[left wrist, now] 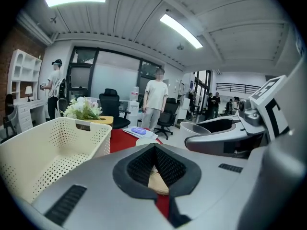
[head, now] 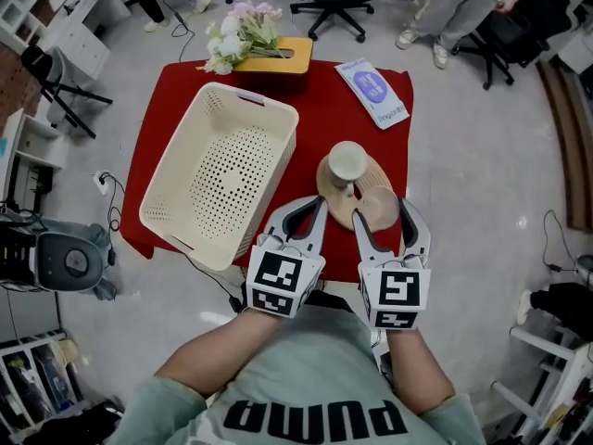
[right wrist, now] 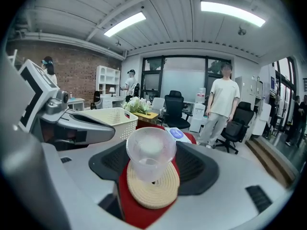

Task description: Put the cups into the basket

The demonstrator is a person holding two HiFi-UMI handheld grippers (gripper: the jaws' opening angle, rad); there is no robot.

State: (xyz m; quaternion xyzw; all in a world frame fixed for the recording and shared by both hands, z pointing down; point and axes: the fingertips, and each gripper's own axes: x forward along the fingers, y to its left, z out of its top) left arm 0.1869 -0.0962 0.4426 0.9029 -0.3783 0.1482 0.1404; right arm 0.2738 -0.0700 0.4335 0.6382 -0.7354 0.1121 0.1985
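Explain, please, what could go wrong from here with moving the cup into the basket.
1. The cup stands loose on a coaster; if the open right gripper closes off-centre, the cup may tip or drag the coaster.
2. The shut, empty left gripper is close beside the right one; they might collide.
3. The basket has a high wall; a cup carried low may hit its rim.

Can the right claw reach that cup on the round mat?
Probably yes. The right claw is open, and the cup stands on its woven coaster just ahead of it, with nothing in between.
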